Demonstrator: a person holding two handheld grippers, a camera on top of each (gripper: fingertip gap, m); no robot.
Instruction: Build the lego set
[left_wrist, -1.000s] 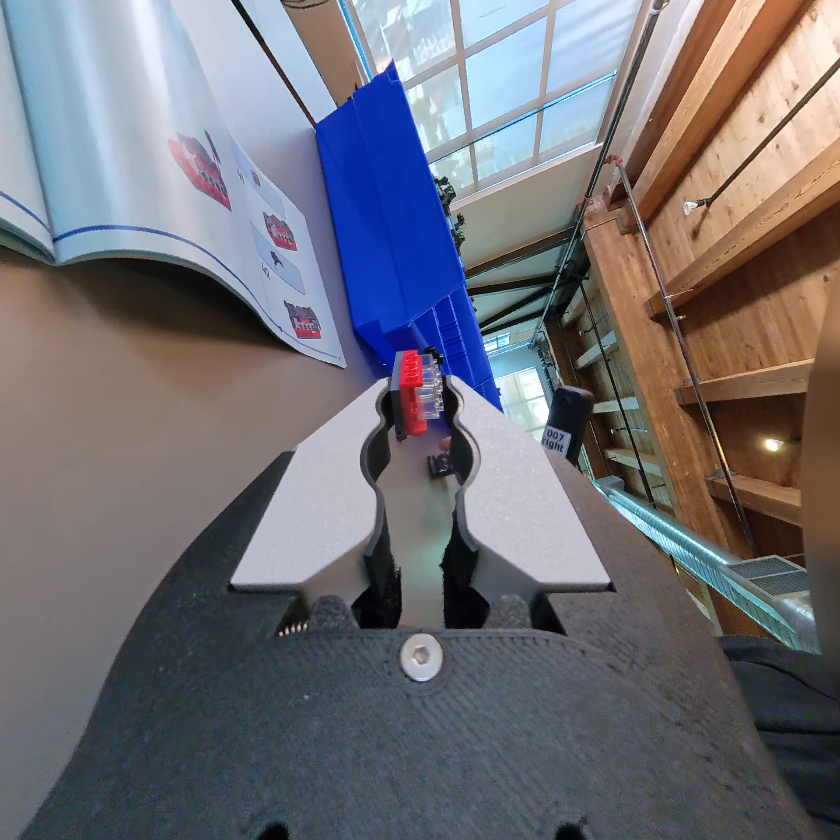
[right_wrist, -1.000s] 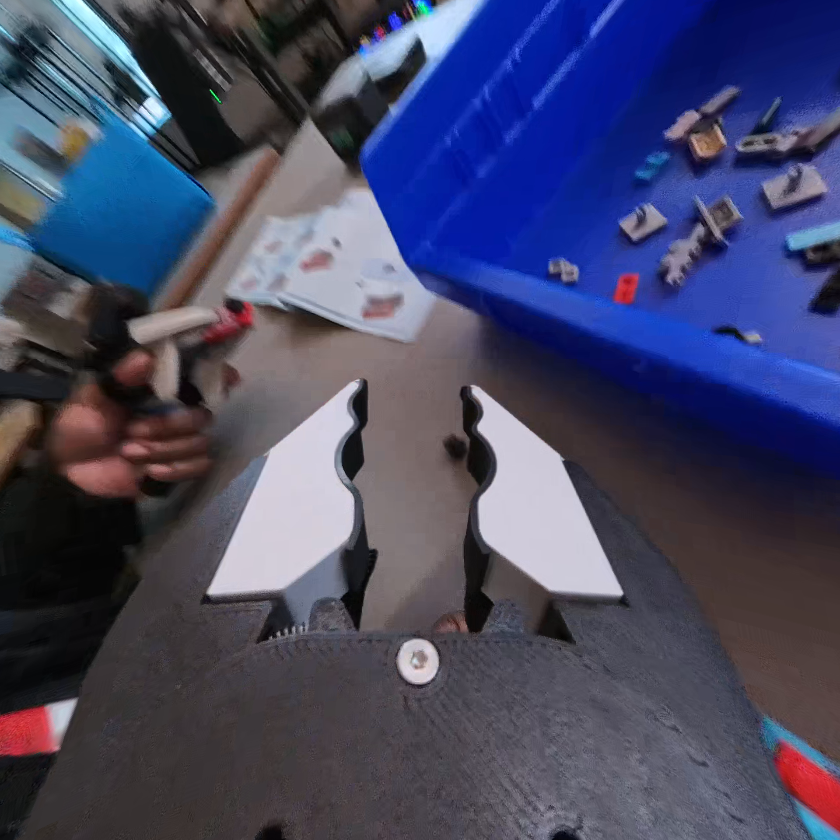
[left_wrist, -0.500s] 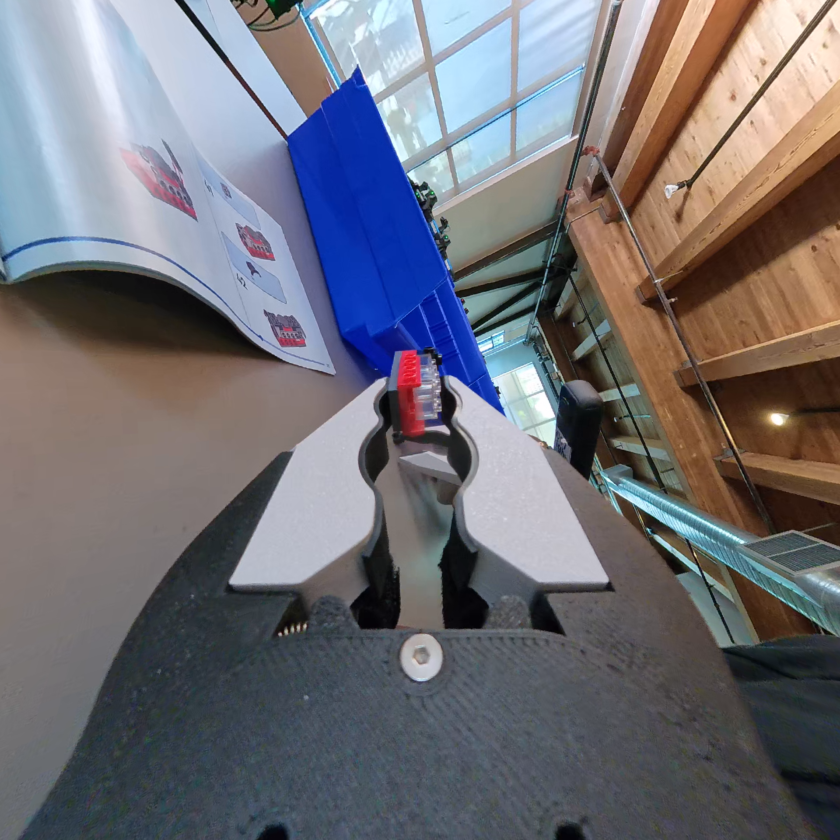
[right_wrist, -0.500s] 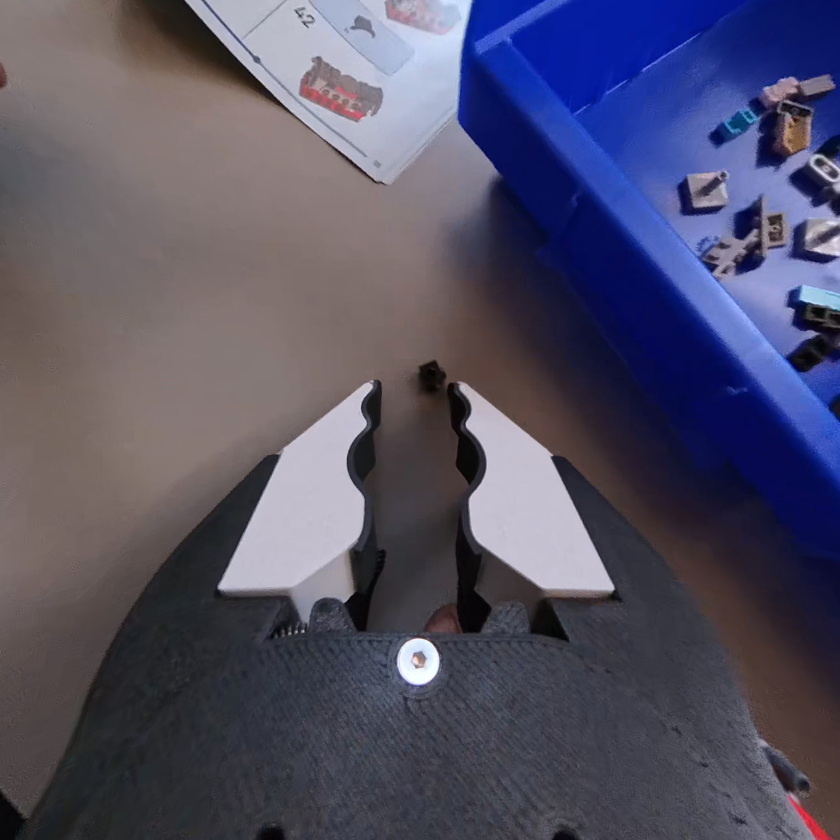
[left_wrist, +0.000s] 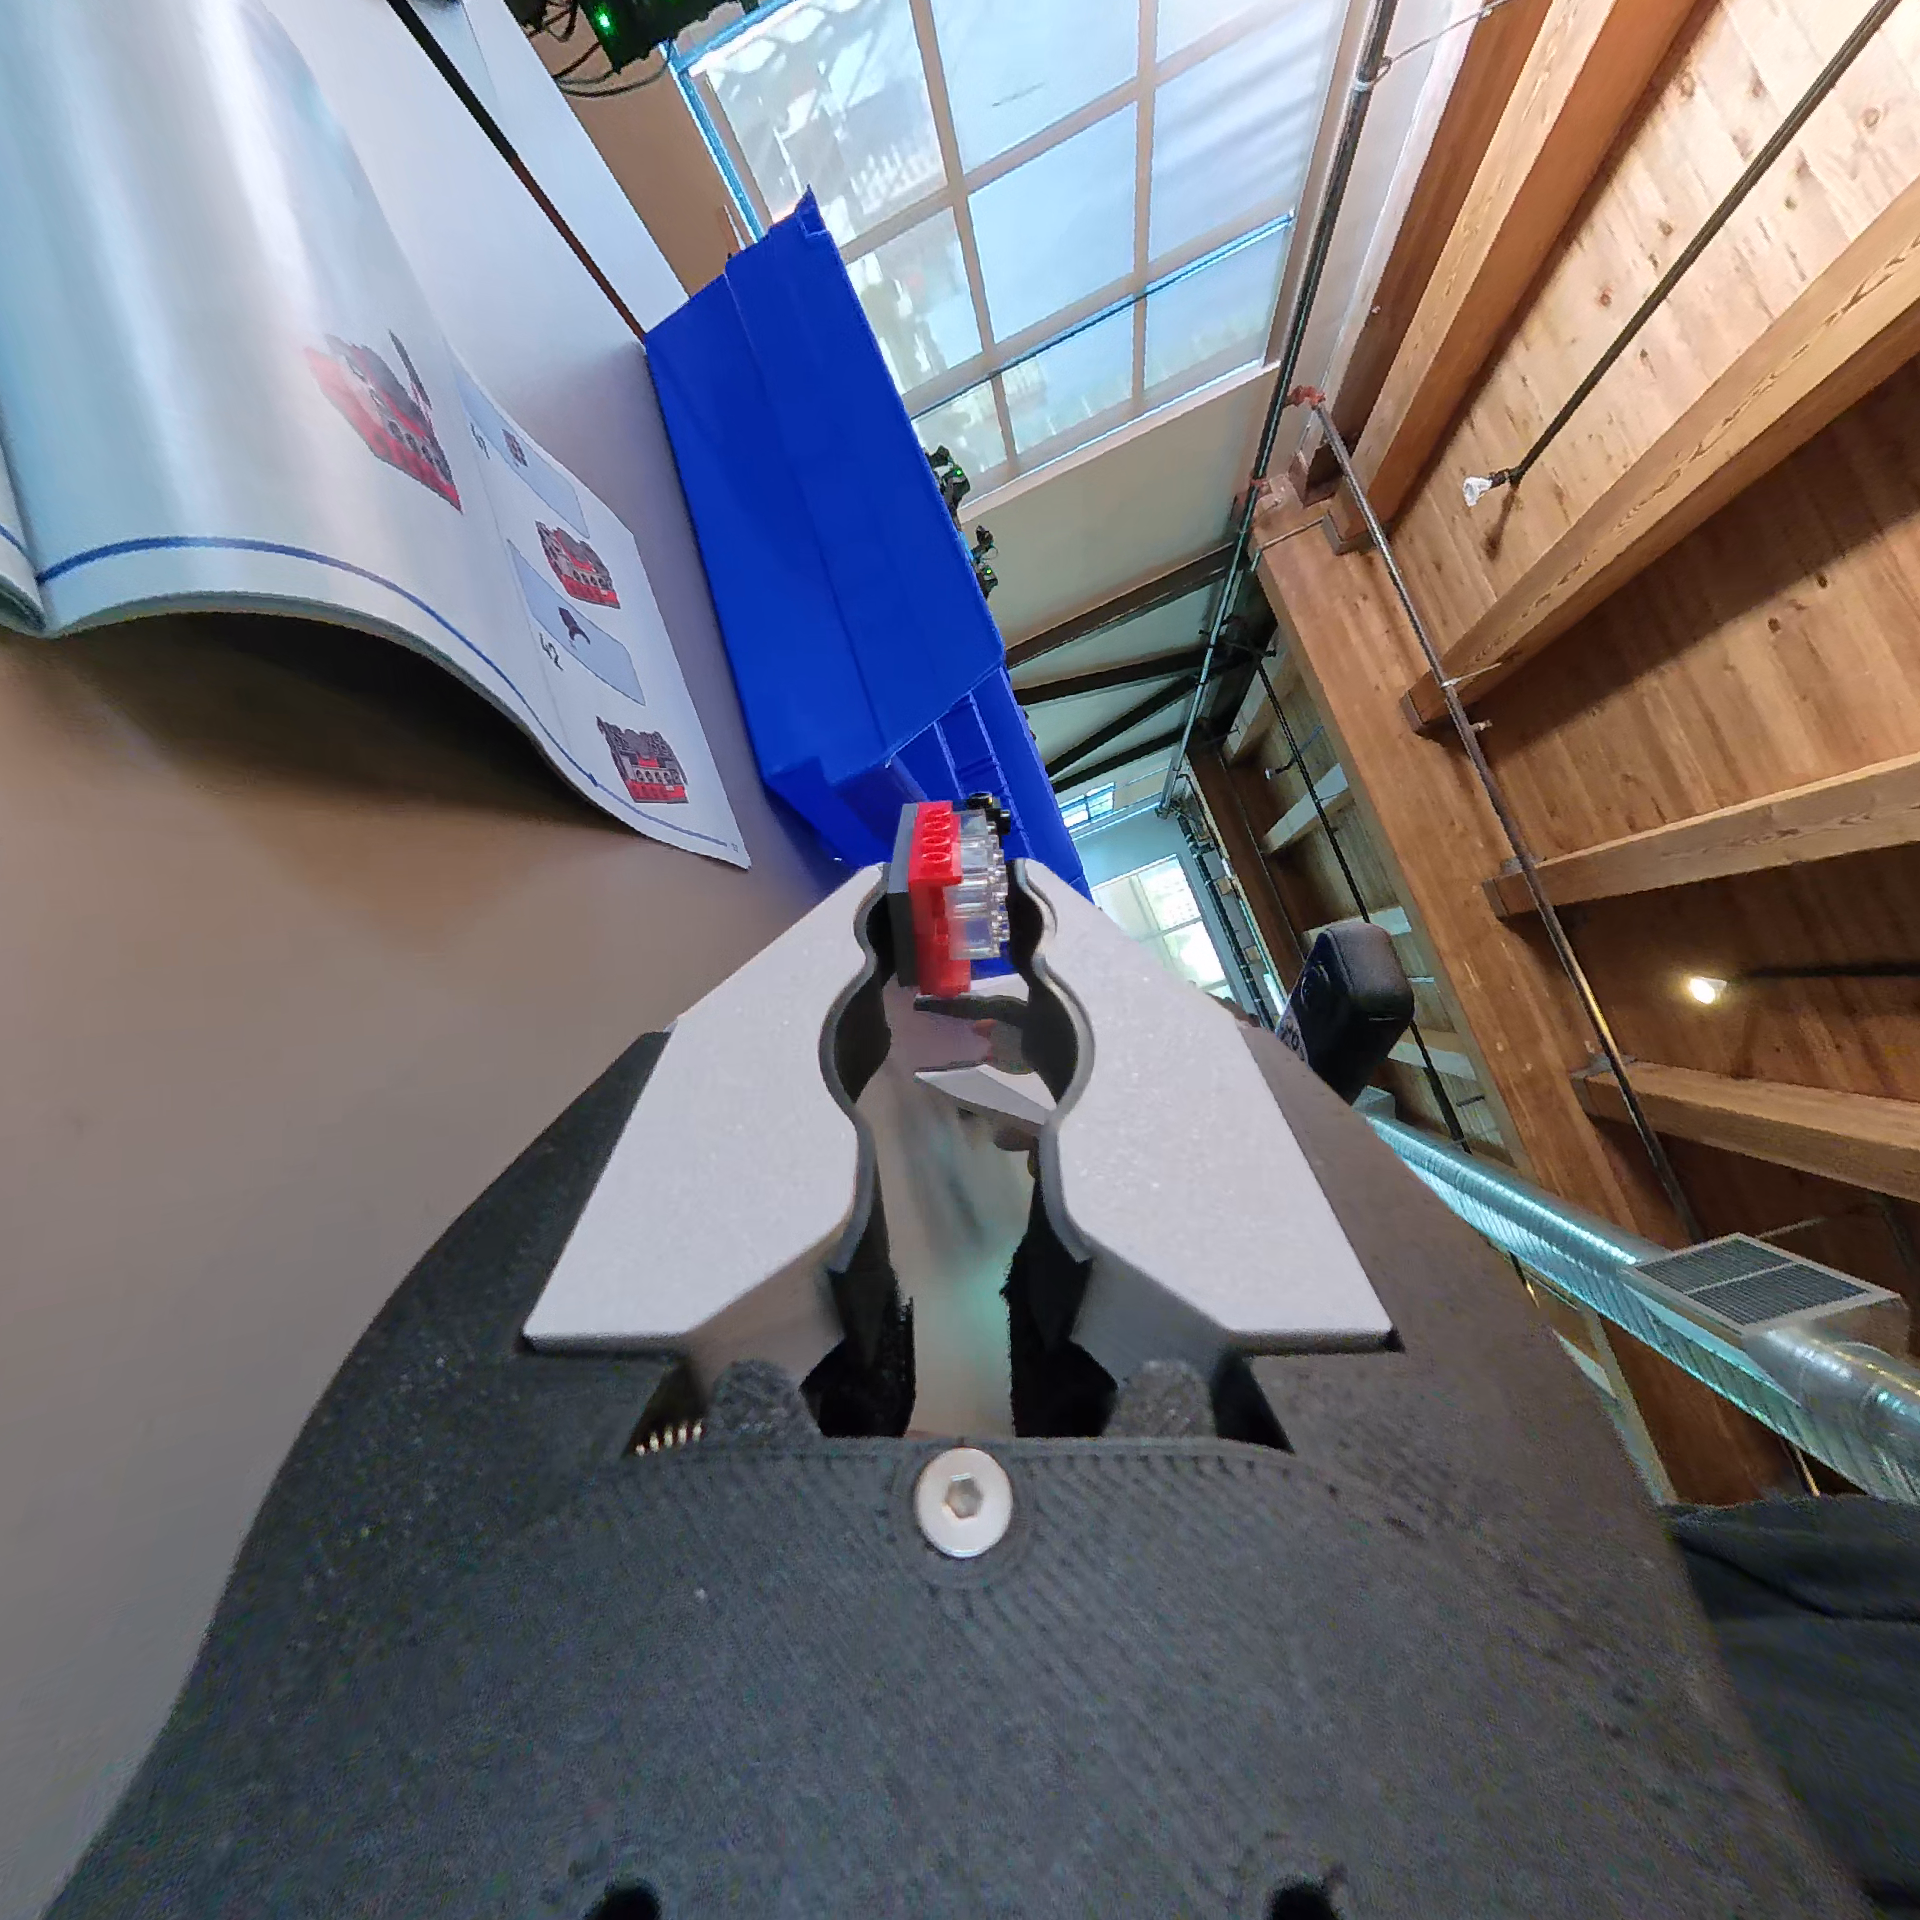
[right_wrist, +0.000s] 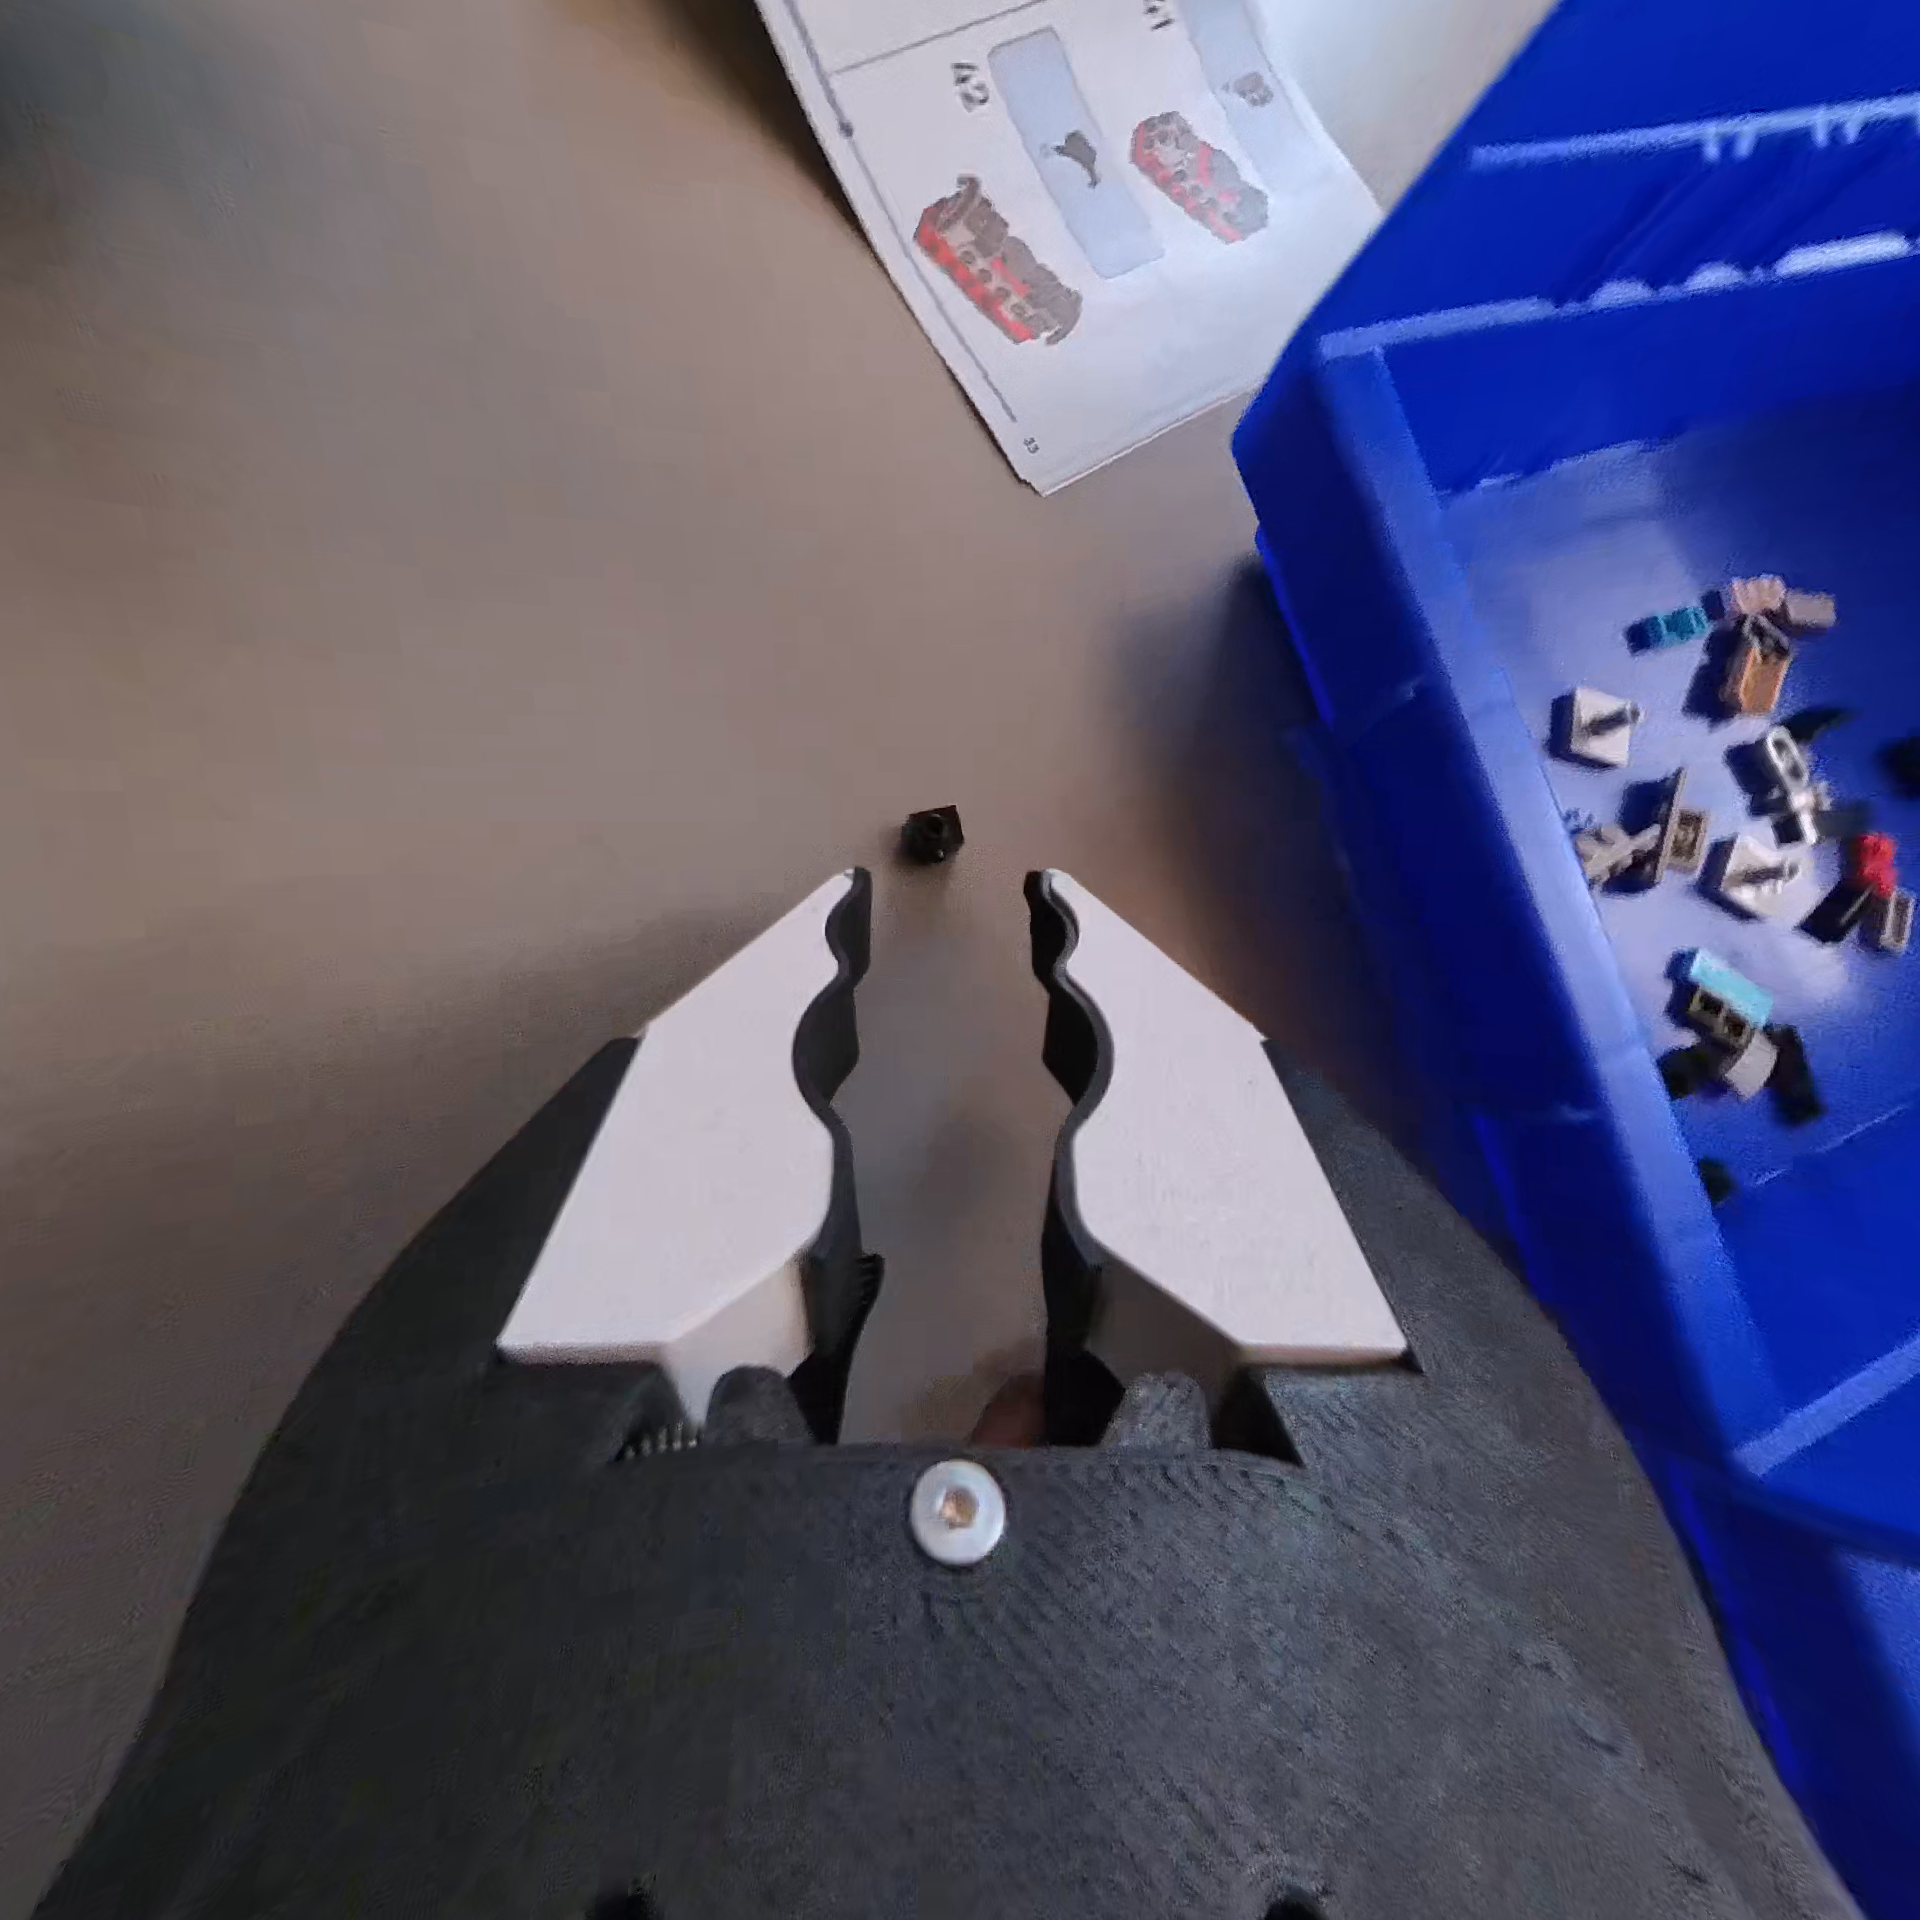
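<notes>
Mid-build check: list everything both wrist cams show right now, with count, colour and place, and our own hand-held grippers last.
Table: one, brown, under everything.
Instruction booklet: one, white, open, far side of the table beside the bin.
Bin: one, blue plastic, right of the right wrist view.
Loose bricks: a dozen or more, grey, tan, teal, black and red, scattered in the bin.
Small black piece: one, alone on the table, just beyond the right fingertips.
Lego assembly: one, red, clear and dark grey.
Left hand-held gripper: shut on the lego assembly, turned sideways.
Right hand-held gripper: open, empty, above the table.
</notes>
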